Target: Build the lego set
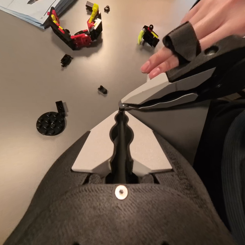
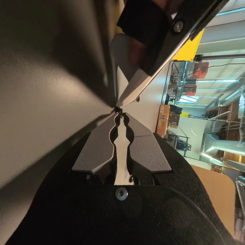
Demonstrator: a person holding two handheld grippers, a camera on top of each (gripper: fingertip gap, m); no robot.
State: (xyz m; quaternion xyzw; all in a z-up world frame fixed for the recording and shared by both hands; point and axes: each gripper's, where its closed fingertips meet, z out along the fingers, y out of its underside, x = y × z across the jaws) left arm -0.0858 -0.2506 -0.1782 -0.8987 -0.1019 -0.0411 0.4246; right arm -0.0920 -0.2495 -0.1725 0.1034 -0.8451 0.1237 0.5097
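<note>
Writing: print was seen on the booklet (image 1: 26,11) at the table's far left corner and on a cardboard box (image 2: 163,119); none is transcribed.
Left gripper (image 1: 121,112): tips were closed on a thin black rod (image 1: 122,139).
Right gripper (image 2: 120,114): tips were pinched on the rod's grey ball end (image 1: 122,105), above the table edge (image 1: 204,132).
Lego: the red-black assembly (image 1: 76,30), a smaller sub-build (image 1: 149,35) and a round black plate (image 1: 50,123) were recorded by the left wrist view only, with bare table between.
Right wrist view: a room background was recorded.

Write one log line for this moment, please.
left gripper: shut on black rod | right gripper: shut on grey ball end | red-black build: on table
</note>
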